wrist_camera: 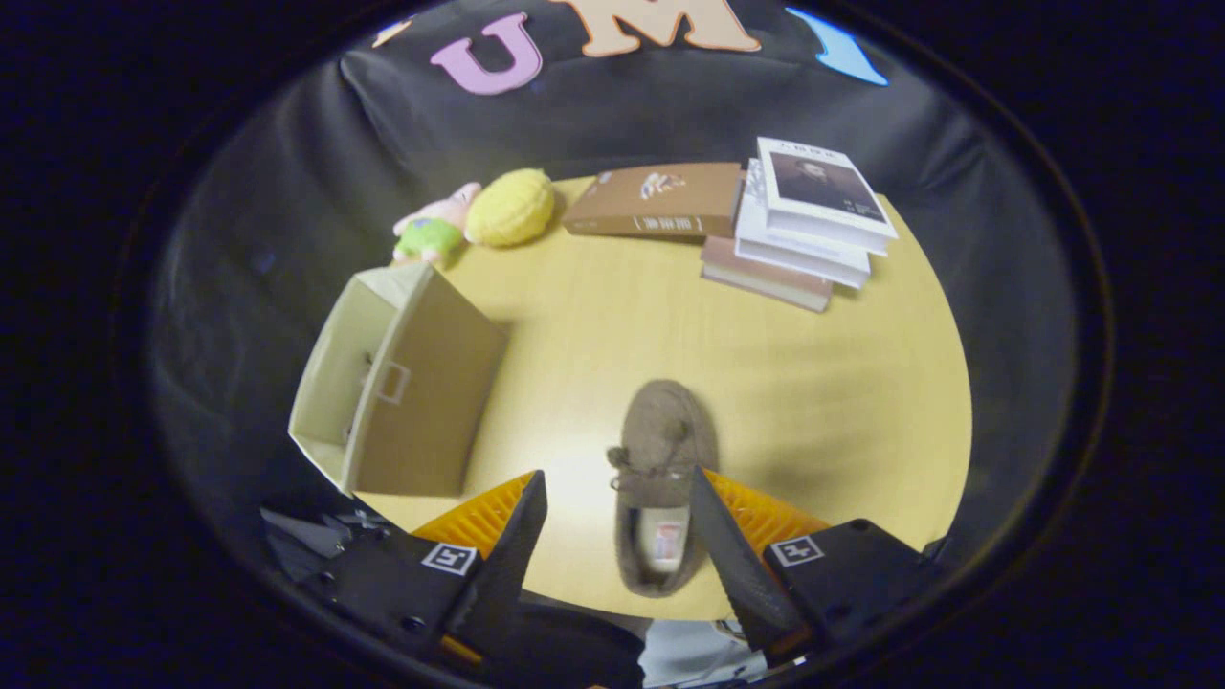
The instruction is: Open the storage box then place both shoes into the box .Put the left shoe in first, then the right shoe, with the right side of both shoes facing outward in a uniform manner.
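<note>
A fuzzy grey-brown slipper-style shoe (660,478) with a small lace bow is seen lying on the pale wooden round table (813,383), its heel end between the spread, released fingers of the gripper (617,498) and nearer the right one. At ten o'clock from the shoe, a beige fabric storage box (402,383) is tipped on its side, its interior hidden in shadow. At twelve to one o'clock, a brown book (656,199) and a stack of books (799,230) are laid, with a yellow knitted plush (510,208) at eleven.

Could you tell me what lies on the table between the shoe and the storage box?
Nothing: in the gripper view, bare table separates the shoe from the storage box. The open gripper has the shoe's heel end between its fingers.
</note>
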Demonstrator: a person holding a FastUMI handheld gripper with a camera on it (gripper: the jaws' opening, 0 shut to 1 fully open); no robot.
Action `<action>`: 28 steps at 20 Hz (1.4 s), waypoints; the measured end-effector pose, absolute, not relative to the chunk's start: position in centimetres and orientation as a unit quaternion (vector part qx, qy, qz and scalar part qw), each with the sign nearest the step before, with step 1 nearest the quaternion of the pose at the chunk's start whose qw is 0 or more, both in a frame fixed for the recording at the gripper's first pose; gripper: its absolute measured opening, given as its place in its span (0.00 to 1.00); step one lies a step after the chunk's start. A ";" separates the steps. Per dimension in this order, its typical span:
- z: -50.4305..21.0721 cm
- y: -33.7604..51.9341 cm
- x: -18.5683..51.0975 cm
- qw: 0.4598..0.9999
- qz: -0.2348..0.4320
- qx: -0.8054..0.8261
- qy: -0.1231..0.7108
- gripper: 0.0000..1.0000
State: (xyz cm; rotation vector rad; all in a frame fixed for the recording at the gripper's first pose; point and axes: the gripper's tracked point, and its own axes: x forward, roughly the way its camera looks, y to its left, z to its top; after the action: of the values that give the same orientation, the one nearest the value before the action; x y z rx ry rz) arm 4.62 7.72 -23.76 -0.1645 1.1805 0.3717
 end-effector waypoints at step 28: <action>-34.4 1.7 1.7 0.711 0.120 -0.117 0.683 0.03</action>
State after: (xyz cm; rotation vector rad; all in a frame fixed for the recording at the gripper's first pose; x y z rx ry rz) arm 1.75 1.67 -34.44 -0.2605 1.5152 0.2672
